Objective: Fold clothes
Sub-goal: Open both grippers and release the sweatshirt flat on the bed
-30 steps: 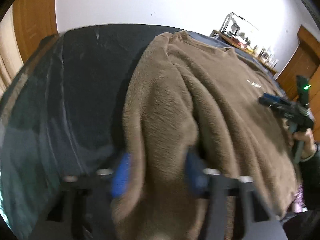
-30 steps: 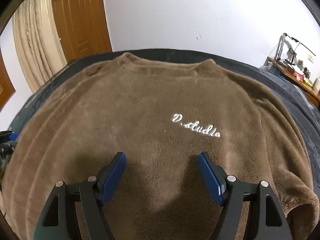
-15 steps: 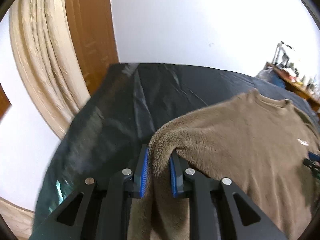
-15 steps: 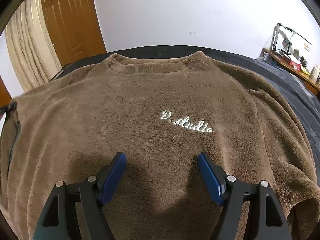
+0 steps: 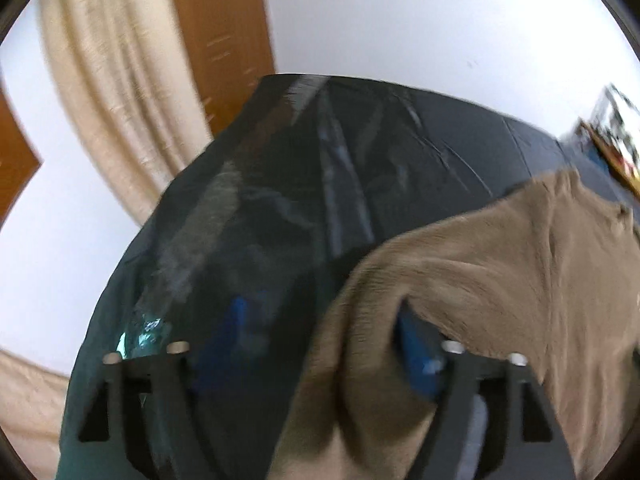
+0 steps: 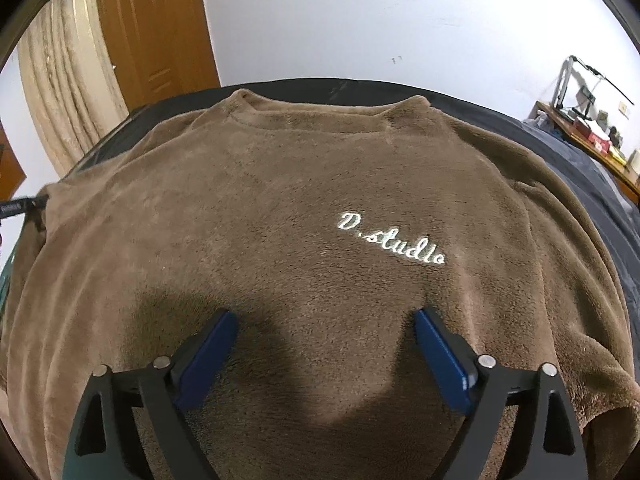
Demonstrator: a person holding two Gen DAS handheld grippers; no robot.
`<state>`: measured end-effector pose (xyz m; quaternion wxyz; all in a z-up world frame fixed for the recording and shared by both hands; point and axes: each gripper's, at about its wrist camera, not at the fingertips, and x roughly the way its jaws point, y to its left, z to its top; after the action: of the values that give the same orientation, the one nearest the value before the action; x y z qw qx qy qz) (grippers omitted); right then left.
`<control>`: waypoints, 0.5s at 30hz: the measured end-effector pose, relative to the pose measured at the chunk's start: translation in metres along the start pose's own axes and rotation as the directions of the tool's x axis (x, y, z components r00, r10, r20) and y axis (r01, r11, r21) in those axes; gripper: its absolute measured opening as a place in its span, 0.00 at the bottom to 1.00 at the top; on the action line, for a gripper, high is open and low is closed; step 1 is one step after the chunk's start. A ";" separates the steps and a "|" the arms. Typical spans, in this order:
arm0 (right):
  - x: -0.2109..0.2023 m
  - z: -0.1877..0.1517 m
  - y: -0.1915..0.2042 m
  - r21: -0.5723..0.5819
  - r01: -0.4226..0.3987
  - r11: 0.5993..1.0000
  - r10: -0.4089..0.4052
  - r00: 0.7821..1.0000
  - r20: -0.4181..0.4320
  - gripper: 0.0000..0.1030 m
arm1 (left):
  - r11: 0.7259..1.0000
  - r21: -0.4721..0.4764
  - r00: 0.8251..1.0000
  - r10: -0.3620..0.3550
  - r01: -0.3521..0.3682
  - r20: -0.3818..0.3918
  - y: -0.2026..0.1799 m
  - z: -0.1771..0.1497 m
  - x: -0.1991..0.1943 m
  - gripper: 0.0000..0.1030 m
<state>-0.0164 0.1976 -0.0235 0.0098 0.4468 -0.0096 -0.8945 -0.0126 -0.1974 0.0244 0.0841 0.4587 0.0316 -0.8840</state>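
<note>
Two tools, one sweater [image 6: 304,216], and it all hangs on where the left sleeve edge sits. The sweater lies flat, front up, on the bed [image 5: 360,152], collar at the far side, hem toward the tools.

Left tool [image 5: 320,344] is at the sweater's left edge with jaws opening. A fold of fleece sits between them, against the right pad, but I'd say it isn't pinched. The view's blurry, so can't be sure it's fully let go.

Right tool [image 6: 324,344] hovers over the lower chest, just below the lettering [image 6: 392,240], jaws opening too, nothing between them but flat fleece underneath.

Left tool is clearly nearer that edge. Plenty of bare bed beyond it, with a curtain [image 5: 112,92] and door [image 5: 224,32] further off.
</note>
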 end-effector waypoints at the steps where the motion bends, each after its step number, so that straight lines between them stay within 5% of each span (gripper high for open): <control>1: 0.000 0.000 0.001 -0.006 0.003 1.000 -0.003 1.000 -0.003 0.94 | 1.000 -0.017 1.000 -0.004 0.004 0.002 0.003 -0.001 -0.004 0.79; 8: 0.000 0.000 0.003 -0.018 0.012 1.000 -0.012 1.000 -0.009 0.94 | 0.998 0.032 0.992 0.059 -0.063 0.111 -0.020 -0.001 -0.038 0.80; 15: 0.000 0.000 0.002 -0.017 0.002 1.000 -0.002 1.000 -0.008 0.95 | 0.999 -0.013 0.995 -0.036 0.038 0.097 -0.047 -0.001 -0.057 0.80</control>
<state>-0.0163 0.1955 -0.0230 0.0129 0.4504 -0.0018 -0.8927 0.0123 -0.1437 0.0694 0.0725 0.4139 0.0424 -0.9064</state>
